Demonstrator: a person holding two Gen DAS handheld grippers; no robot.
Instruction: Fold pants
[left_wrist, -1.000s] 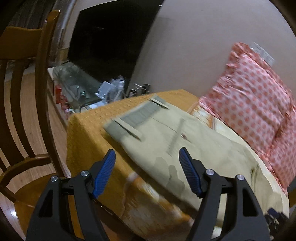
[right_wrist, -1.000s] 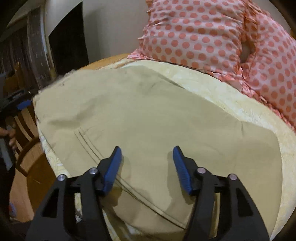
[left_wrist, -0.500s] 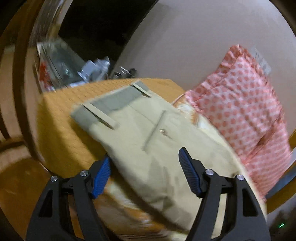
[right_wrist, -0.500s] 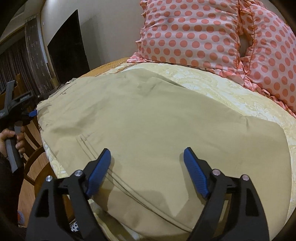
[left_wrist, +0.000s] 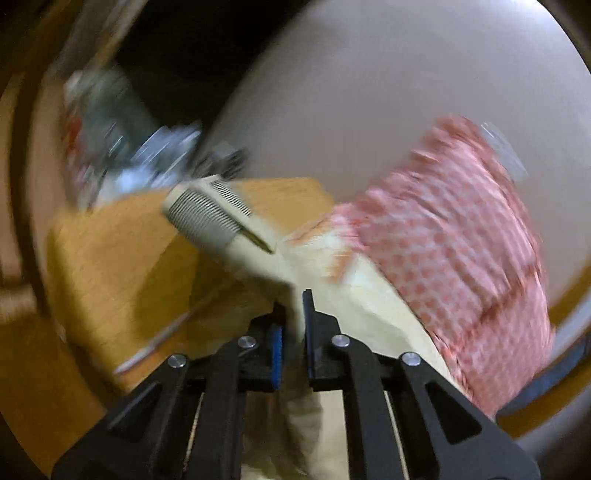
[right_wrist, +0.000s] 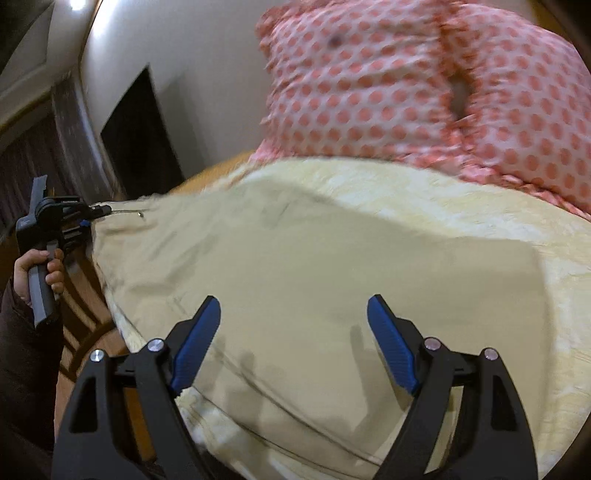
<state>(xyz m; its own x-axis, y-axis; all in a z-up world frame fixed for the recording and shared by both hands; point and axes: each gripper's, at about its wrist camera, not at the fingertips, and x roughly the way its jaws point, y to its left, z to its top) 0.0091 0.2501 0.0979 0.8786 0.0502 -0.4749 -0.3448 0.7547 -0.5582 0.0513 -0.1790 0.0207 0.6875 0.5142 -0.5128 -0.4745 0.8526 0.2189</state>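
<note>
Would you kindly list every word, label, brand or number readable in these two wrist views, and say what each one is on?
There is no readable text in either view.
The pale tag at the top of the polka-dot pillow is motion-blurred; any print is illegible.
The cluttered items beyond the pants are too blurred to read.
The left gripper and right gripper show no markings.

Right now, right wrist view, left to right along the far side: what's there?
Left hand on the left gripper → dark screen → polka-dot pillows. The pants span the foreground.
</note>
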